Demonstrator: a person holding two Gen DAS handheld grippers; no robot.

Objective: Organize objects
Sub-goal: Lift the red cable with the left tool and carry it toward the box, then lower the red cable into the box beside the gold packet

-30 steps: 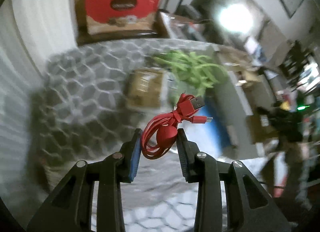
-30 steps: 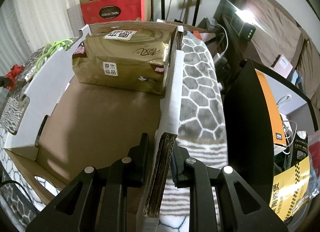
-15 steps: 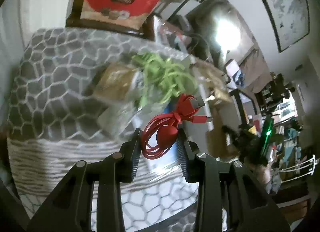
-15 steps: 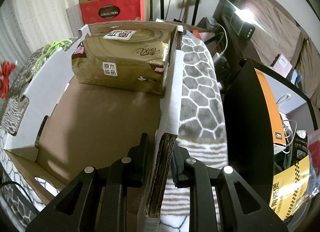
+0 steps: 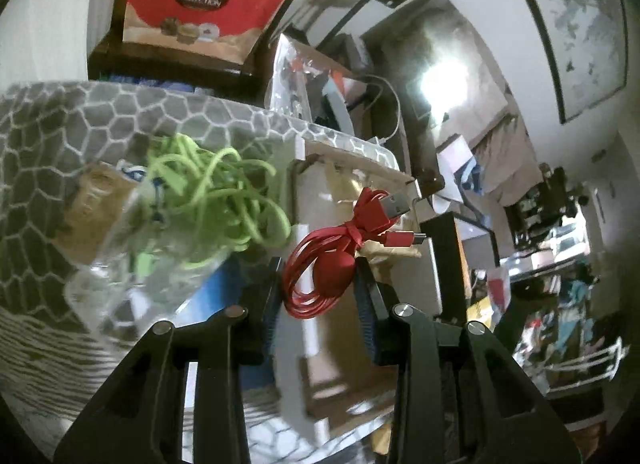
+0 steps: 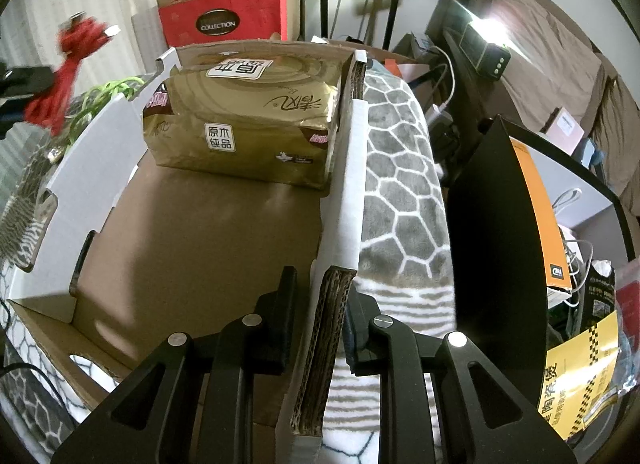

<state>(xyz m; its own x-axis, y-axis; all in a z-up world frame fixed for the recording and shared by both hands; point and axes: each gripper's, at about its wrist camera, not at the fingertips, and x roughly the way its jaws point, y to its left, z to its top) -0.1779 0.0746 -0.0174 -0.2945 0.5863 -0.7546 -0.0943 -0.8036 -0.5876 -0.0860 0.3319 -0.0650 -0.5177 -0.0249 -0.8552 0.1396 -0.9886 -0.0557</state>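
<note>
One red USB cable (image 5: 336,260), coiled and tied into a bundle, is getting carried through the air right now. The left gripper (image 5: 318,292) is clamping it by the fat middle of the coil, with the USB plugs sticking out past the fingertips. From the right wrist view the same bundle is showing up blurred at the far left, hanging higher than the cardboard box (image 6: 180,248) and outside its white left wall, so it's not over the opening yet.

The right gripper (image 6: 320,304) is pinching the box's right wall, corrugated edge sandwiched between its two fingers, probably to keep the box from sliding. Inside, a gold pack of tissues (image 6: 244,120) is sitting against the far end, and the brown floor nearer the camera is bare.

Just beside the box on the left, a tangle of lime green cord (image 5: 216,192) is lying in a clear plastic bag (image 5: 132,288) on the honeycomb-pattern blanket (image 5: 60,144).

So I'm reading this as the transport step of a put-it-in-the-box job. Next move calls for swinging the cable over the left wall, lowering it toward the bare floor, then opening up. Watch the dangling plugs, they could be snagging on the wall's notches on the way in.
</note>
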